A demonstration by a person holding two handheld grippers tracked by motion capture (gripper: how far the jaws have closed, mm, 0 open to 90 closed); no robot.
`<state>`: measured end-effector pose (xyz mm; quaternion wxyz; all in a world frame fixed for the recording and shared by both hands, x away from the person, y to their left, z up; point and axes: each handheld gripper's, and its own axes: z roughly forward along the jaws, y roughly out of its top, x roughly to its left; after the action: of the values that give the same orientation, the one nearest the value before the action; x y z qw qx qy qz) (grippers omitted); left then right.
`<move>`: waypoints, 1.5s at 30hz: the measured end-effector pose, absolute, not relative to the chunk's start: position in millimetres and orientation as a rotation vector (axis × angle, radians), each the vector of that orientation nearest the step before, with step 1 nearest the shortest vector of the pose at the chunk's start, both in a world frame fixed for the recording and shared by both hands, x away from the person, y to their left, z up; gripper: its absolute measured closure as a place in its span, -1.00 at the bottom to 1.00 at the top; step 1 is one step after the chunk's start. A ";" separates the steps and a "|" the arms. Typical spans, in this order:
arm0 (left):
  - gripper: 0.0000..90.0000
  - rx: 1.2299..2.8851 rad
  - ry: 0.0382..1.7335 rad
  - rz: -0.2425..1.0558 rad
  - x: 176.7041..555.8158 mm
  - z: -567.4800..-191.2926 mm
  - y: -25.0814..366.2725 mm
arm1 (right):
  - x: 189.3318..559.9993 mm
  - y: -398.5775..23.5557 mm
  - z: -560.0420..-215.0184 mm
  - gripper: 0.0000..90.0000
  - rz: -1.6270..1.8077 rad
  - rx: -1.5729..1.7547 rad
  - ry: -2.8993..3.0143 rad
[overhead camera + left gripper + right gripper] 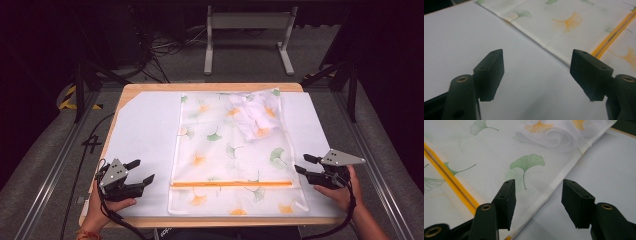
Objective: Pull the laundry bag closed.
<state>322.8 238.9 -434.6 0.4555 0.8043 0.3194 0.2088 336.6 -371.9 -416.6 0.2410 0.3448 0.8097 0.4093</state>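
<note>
Mesh bag (230, 150) lay lengthwise on counter (145, 135) between hand-held grippers; left (136, 171) and right (303, 165) wide open, empty; right nearer.

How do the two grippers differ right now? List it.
The left gripper sits beside the leaf-print mesh bag, over the white sheet; the right gripper sits at the bag's opposite edge, its jaws straddling the hem in the right gripper view. Both are open and hold nothing.

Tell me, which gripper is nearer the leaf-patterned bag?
Right. The right gripper sits at the bag's right edge, straddling it; the left gripper rests farther off its left edge.
</note>
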 end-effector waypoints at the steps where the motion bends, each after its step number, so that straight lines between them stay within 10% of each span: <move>1: -0.13 1.989 0.771 0.495 323.2 -435.0 238.9 | 336.9 -371.7 -417.1 0.01 1.125 0.945 2.219; 11: 0.99 2.037 0.677 0.474 311.7 -434.1 239.4 | 339.6 -356.5 -413.2 0.19 1.121 0.901 2.267; 23: 1.00 2.095 0.599 0.402 305.1 -432.2 216.8 | 350.1 -286.7 -391.5 0.84 1.195 0.671 2.418; 45: 1.00 2.280 0.477 0.312 303.5 -453.1 177.0 | 376.1 -66.1 -402.7 0.93 1.225 0.256 2.732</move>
<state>303.5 177.0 -453.1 0.3855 0.8952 0.1872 0.1224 376.1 -66.1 -402.7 0.0685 0.0849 0.9070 0.4067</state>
